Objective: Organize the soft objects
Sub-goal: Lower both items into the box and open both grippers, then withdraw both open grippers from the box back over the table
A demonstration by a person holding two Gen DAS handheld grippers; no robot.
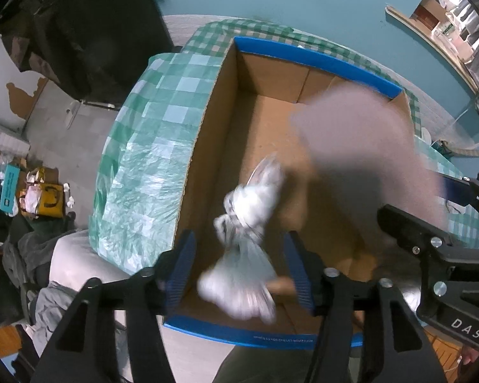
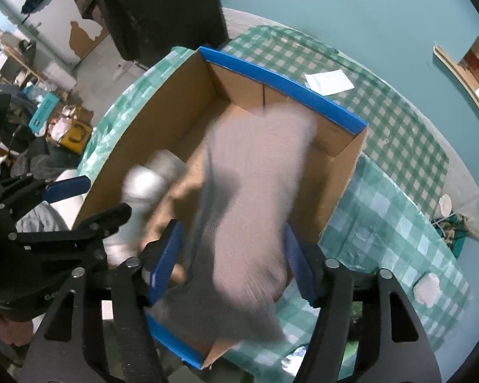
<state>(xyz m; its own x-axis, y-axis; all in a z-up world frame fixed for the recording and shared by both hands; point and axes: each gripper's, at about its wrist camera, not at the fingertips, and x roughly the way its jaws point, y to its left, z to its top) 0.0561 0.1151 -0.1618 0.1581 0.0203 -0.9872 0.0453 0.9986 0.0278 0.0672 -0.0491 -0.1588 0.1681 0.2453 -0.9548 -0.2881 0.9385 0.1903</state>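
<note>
An open cardboard box [image 1: 204, 111] with blue-taped rims stands on a green checked tablecloth; it also shows in the right wrist view [image 2: 182, 102]. My left gripper [image 1: 239, 265] is open above the box's near end, and a white soft bundle in clear plastic [image 1: 249, 229], motion-blurred, hangs loose between its blue fingers [image 1: 183, 271]. My right gripper [image 2: 233, 255] is open, and a blurred grey-pink soft cloth [image 2: 255, 198] drops between its fingers into the box. The cloth shows in the left wrist view [image 1: 361, 146], the white bundle in the right wrist view [image 2: 147, 185].
A white paper [image 2: 329, 83] lies on the tablecloth [image 2: 392, 210] beyond the box. A small white soft lump [image 2: 426, 290] sits at the table's right edge. Cluttered bags and boxes [image 1: 41, 198] lie on the floor to the left. A teal wall is behind.
</note>
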